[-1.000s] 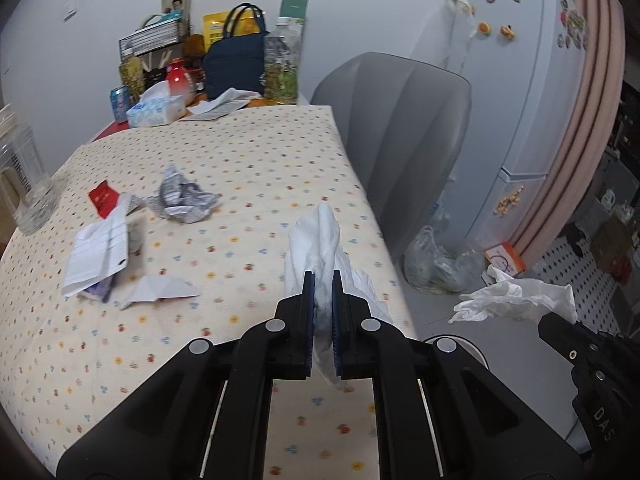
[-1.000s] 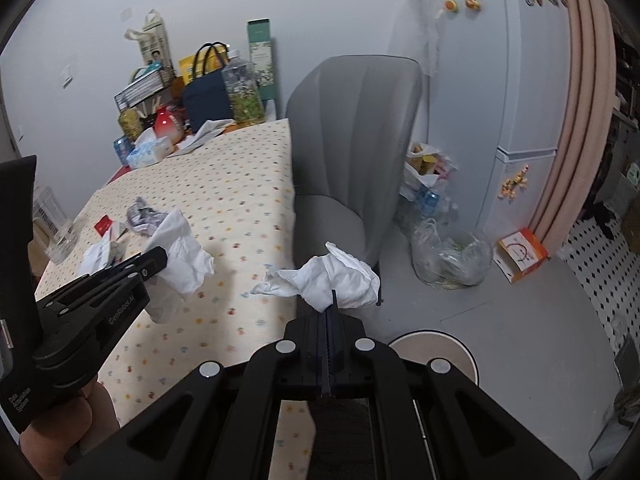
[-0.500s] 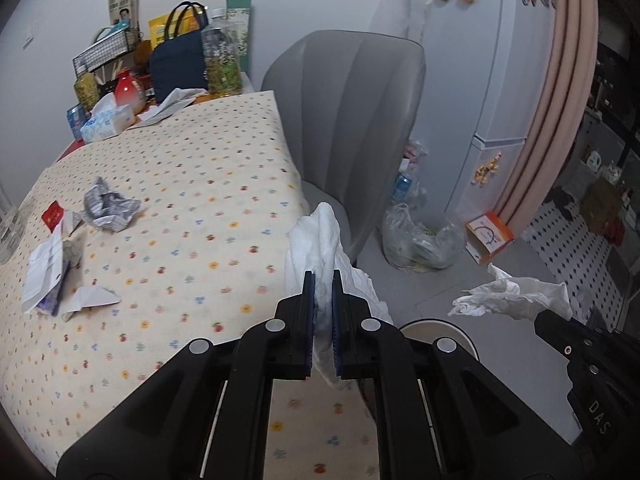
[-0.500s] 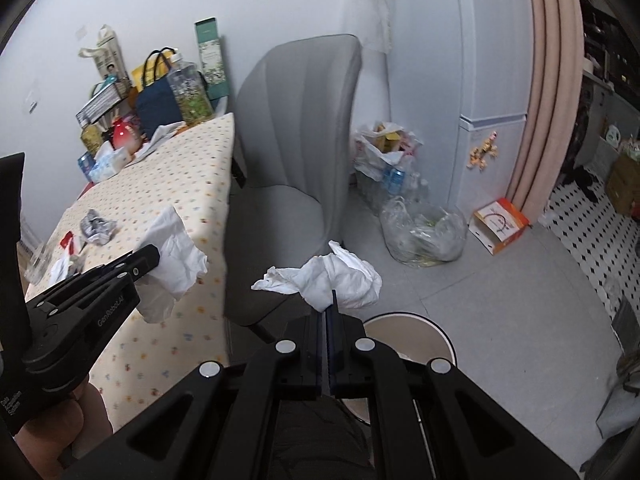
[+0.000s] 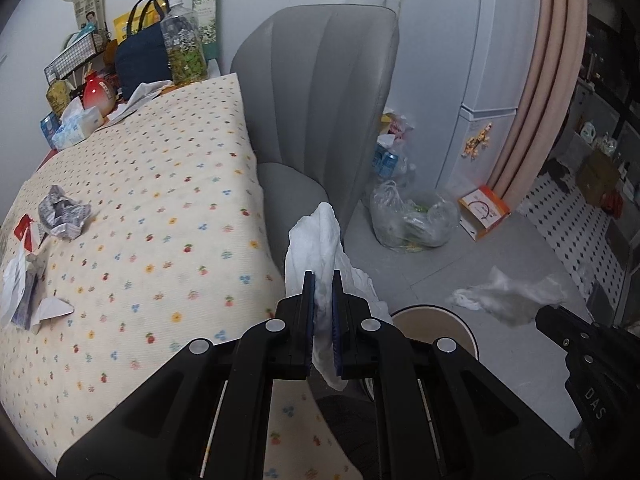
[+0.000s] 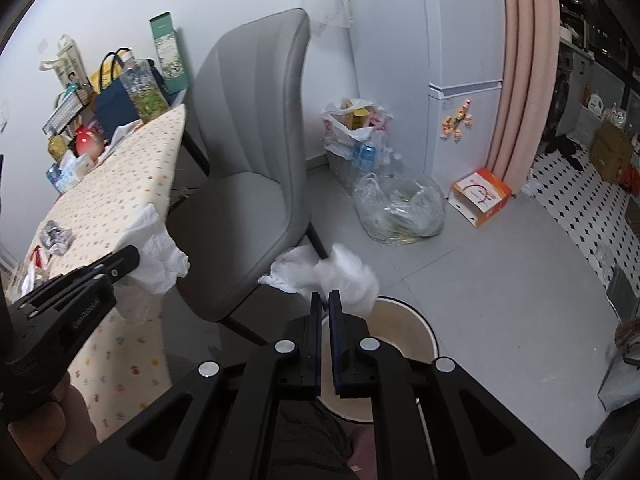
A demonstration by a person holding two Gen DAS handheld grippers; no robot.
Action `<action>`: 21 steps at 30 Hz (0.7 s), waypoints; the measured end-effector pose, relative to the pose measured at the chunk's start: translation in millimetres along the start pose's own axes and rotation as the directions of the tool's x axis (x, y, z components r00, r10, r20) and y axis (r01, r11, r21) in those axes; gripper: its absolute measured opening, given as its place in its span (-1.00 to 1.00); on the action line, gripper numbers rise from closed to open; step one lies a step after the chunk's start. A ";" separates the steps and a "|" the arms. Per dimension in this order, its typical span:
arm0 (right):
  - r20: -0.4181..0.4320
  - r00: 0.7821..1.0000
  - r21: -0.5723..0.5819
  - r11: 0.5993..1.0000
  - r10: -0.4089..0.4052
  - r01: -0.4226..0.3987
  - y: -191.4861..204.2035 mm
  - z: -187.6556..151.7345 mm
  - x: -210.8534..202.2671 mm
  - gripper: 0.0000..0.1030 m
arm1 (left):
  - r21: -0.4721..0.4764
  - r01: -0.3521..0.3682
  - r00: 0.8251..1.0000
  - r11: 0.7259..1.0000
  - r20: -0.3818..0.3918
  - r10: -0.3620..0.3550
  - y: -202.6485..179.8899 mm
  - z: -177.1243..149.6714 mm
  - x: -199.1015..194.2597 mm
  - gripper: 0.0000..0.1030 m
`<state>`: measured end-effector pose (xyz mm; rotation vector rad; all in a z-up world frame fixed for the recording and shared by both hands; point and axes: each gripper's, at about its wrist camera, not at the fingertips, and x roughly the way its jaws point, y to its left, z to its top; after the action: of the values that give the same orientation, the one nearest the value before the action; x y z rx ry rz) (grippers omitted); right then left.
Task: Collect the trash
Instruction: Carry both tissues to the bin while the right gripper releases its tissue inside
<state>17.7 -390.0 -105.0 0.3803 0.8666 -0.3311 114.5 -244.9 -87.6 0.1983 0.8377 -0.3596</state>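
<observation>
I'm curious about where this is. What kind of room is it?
Probably a home kitchen or dining corner: a fridge with magnets, a table under a dotted cloth, and a grey chair.

on the side of my right gripper (image 5: 549, 314), where its black body shows at the right edge of my left wrist's view, i can read the white letters "das" running down the housing. on the side of my left gripper (image 6: 132, 256), seen at the left edge of my right wrist's view, there is a small white word on the black arm; it looks like "gensobot" or close to that, but the letters are too small and slanted for me to be sure. the tall green box (image 5: 205, 8) at the far edge of the table (image 5: 160, 216) carries print that is too small to make out.
</observation>
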 end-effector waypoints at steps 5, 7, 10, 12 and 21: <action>-0.007 1.000 0.036 0.999 -0.025 0.025 -19.1 -4.4 4.9 -0.20 | 0.020 0.010 1.000 1.000 -0.015 -0.009 -9.8 1.4 8.1 -0.84; -0.009 0.999 0.042 0.999 -0.030 0.031 -23.9 -6.3 5.8 -0.20 | 0.029 0.012 1.000 1.000 -0.021 -0.012 -14.4 1.2 11.1 -0.84; -0.013 0.999 0.058 0.998 -0.039 0.040 -33.0 -8.8 6.0 -0.20 | 0.040 0.022 0.999 0.999 -0.027 -0.021 -20.8 2.1 13.9 -0.84; -0.010 0.999 0.068 0.997 -0.048 0.048 -38.8 -9.4 4.4 -0.20 | 0.053 0.030 0.999 0.998 -0.027 -0.029 -26.8 2.0 14.6 -0.84; 0.007 0.994 0.137 0.985 -0.110 0.108 -75.2 -15.0 -8.1 -0.18 | 0.115 0.094 0.995 0.989 -0.052 -0.088 -67.3 -0.3 23.7 -0.84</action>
<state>-29.6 -448.6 -121.6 0.4578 0.8548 -0.4955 102.8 -312.3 -107.7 0.2789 0.8741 -0.4921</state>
